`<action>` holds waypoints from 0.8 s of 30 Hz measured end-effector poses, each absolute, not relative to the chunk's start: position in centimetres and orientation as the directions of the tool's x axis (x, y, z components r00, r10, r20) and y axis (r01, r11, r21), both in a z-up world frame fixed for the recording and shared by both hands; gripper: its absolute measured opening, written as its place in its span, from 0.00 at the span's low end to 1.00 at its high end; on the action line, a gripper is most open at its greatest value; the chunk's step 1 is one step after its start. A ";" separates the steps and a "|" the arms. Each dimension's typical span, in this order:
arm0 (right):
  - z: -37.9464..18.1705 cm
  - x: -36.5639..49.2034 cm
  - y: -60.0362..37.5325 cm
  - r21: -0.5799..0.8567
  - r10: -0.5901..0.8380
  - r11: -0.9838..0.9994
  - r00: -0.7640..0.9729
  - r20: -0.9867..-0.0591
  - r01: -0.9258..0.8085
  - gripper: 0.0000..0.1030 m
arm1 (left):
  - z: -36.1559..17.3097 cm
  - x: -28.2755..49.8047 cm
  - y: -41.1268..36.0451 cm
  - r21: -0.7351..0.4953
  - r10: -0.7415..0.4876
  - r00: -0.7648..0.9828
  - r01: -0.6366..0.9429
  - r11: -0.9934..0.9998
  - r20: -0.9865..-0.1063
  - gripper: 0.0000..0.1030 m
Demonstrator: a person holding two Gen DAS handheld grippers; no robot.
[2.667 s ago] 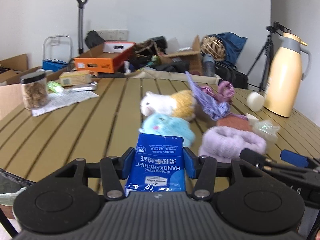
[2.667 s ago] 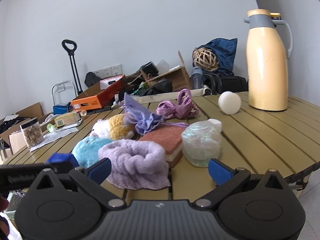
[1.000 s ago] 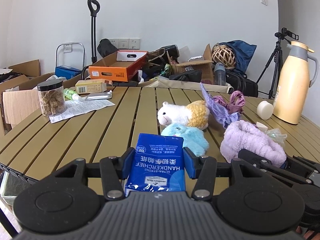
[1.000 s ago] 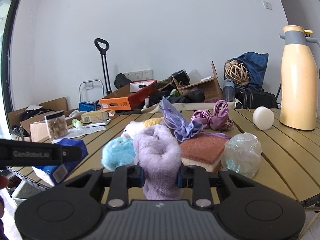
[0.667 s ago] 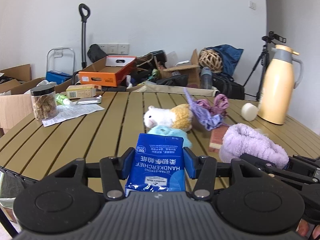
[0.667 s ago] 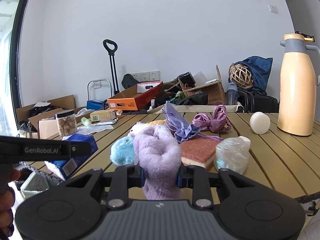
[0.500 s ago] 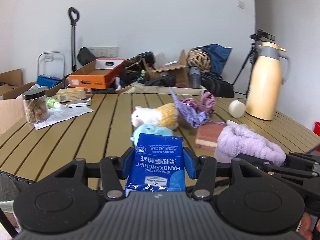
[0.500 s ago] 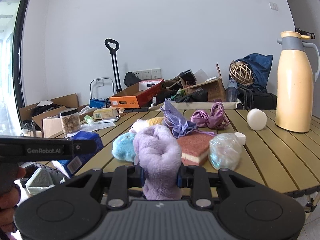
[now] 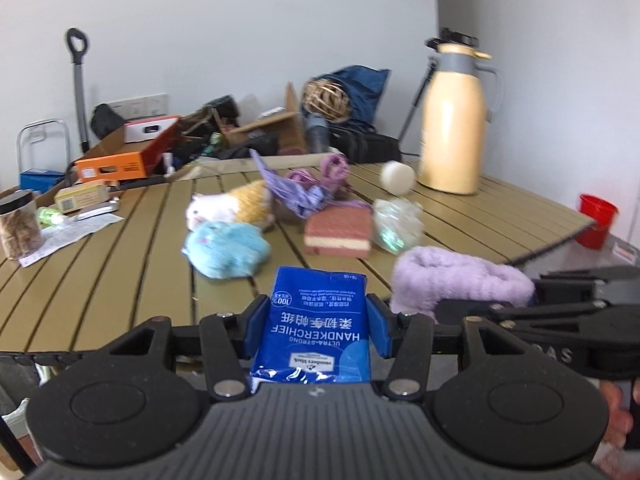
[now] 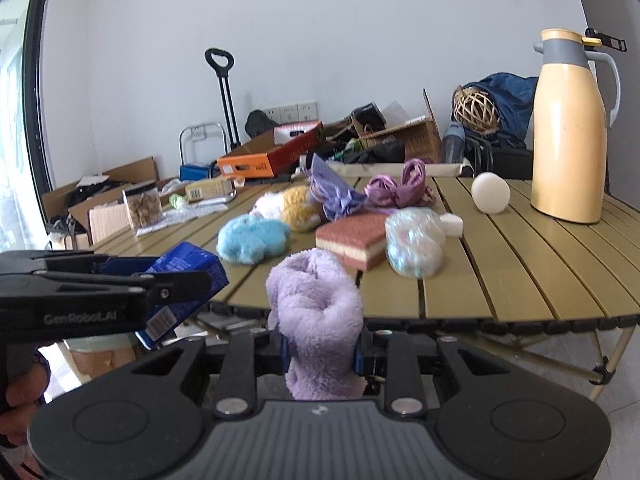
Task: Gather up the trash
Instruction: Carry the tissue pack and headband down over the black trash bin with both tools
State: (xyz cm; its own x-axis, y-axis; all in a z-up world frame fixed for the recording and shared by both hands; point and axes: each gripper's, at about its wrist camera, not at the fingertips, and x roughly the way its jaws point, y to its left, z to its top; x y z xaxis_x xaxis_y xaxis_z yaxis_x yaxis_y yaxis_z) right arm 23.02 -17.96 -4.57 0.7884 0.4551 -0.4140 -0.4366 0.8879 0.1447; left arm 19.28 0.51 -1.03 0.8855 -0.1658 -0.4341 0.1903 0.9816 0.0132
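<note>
My left gripper [image 9: 316,322] is shut on a blue handkerchief tissue pack [image 9: 318,330], held off the near edge of the slatted table [image 9: 120,280]. The pack also shows in the right wrist view [image 10: 182,280]. My right gripper [image 10: 320,350] is shut on a fluffy purple cloth [image 10: 318,316], held in front of the table edge; it also shows in the left wrist view [image 9: 460,280]. On the table lie a blue plush [image 10: 254,238], a white-and-yellow plush [image 10: 286,206], a pink sponge [image 10: 352,240] and a crumpled clear wrapper [image 10: 414,242].
A yellow thermos jug [image 10: 568,140], a white ball [image 10: 490,193], purple fabric pieces [image 10: 394,190], a jar [image 9: 18,226] and papers stand on the table. A red bucket [image 9: 596,220] sits on the floor at the right. Boxes and bags clutter the back wall.
Both grippers have drawn back from the table and turned right, each keeping its hold. The right gripper closed on the purple cloth earlier and lifted it off the table.
</note>
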 end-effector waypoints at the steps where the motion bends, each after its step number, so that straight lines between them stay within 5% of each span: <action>1: -4.7 22.9 -18.0 0.144 0.455 0.888 0.785 -0.421 -0.437 0.26 | -1.3 19.0 0.3 0.017 -0.176 0.880 0.204 0.979 -0.440 0.50; 24: -16.4 23.3 -18.9 0.179 0.381 0.901 0.522 -0.763 -0.396 0.26 | -13.1 20.1 -1.7 0.046 -0.160 0.612 0.307 0.951 -0.775 0.50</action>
